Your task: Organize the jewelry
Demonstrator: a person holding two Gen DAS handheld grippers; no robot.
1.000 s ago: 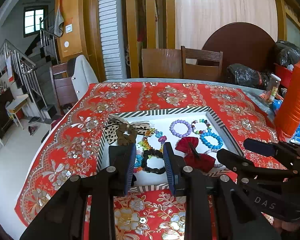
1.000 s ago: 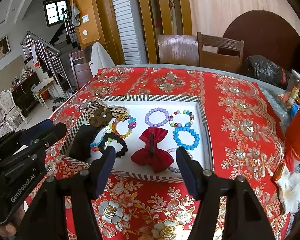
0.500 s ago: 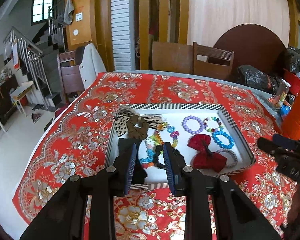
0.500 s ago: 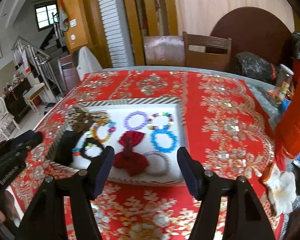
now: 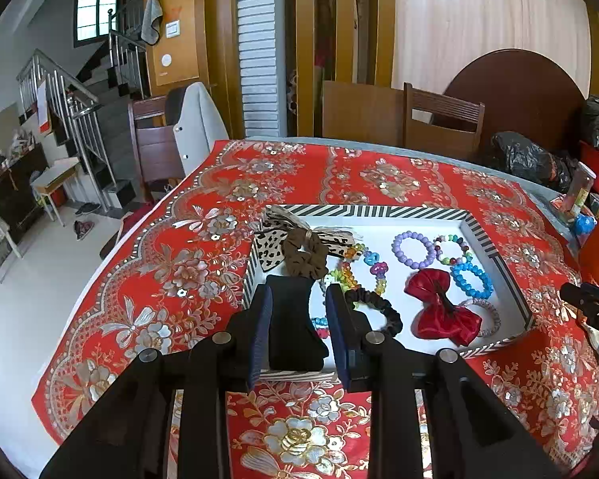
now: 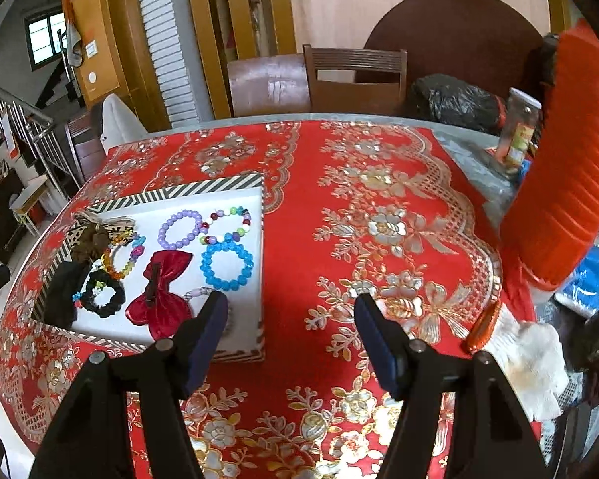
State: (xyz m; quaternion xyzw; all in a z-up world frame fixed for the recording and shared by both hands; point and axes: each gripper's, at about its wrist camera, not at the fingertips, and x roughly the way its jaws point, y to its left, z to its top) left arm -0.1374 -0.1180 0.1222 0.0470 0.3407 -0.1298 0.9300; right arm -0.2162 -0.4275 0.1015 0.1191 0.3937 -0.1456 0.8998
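Striped-rim tray (image 5: 383, 210) on the red-clothed bench (image 6: 379, 183), holding bead bracelets, scrunchies and a red bow (image 5: 439, 306). Left gripper (image 5: 297, 321), lower centre of its view: jaws narrowly parted, empty, framing a black item (image 5: 291, 319) in the tray's near-left corner. Right gripper (image 6: 287, 327), lower centre: jaws wide apart, empty, straddling the tray's right edge.

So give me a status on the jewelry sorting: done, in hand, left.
Done: nothing visibly sorted; the bead bracelets, such as the blue bracelet, the red bow and the black scrunchie lie mixed in the striped tray.
In hand: nothing. The left hand-held gripper hovers over the tray's near corner; the right hand-held gripper is open above the tablecloth.
Left: seemingly everything.
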